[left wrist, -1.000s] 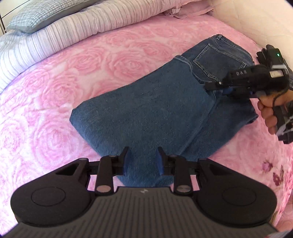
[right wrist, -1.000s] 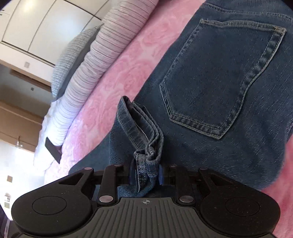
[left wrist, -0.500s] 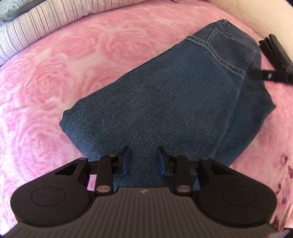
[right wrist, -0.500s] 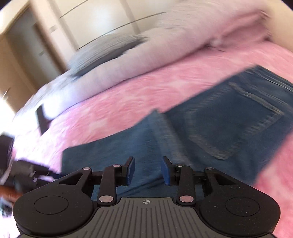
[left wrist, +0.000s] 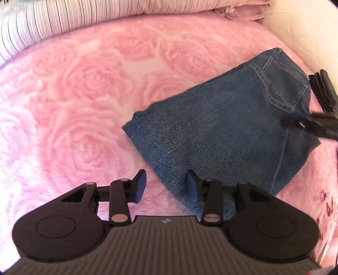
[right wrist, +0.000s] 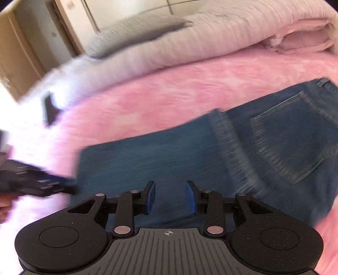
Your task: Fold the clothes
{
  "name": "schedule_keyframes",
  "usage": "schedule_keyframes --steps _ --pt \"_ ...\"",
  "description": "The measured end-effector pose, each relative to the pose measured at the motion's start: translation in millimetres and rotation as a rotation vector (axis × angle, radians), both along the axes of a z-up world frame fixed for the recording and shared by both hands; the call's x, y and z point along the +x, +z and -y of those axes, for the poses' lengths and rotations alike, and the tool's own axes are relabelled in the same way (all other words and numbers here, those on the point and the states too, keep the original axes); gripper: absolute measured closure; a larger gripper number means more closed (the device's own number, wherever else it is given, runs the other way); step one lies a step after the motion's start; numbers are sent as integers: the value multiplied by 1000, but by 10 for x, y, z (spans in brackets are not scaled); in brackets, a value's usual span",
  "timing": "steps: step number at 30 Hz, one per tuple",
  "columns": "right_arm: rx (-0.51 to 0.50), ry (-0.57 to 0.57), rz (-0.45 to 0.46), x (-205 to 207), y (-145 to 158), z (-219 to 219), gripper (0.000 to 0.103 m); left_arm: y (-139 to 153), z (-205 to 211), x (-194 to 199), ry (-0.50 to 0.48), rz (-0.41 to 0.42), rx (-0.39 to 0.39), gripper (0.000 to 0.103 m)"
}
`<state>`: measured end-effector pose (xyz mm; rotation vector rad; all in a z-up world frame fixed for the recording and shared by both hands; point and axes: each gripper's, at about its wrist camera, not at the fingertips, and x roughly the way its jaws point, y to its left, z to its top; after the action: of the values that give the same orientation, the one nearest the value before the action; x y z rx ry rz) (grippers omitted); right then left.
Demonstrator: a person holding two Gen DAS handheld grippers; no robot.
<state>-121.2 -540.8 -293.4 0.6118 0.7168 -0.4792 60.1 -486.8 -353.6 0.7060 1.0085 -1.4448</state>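
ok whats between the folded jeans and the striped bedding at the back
Only bare pink rose blanket. In the left wrist view nothing lies on it between the folded jeans and the striped bedding; the blurred right wrist view shows the same.

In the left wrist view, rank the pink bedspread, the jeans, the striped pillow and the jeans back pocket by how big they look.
1. pink bedspread
2. jeans
3. striped pillow, cut off by the frame
4. back pocket
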Motion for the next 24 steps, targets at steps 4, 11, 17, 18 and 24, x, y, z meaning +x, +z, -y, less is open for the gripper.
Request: schedule_keyframes --steps 4,11,17,18,24 --pt "158 156 57 15 -113 -612 68 161 -112 68 2 -34 -18 73" --pt "136 201 110 345 -616 -903 56 187 24 -38 -182 -72 -56 73" --pt "201 192 199 278 -639 -954 57 -20 237 -220 -335 -13 -1 72" --pt "224 201 206 246 -635 -976 57 -48 259 -218 -334 -17 6 72" --pt "240 278 224 74 -548 -1008 46 -77 313 -182 -325 -34 24 75"
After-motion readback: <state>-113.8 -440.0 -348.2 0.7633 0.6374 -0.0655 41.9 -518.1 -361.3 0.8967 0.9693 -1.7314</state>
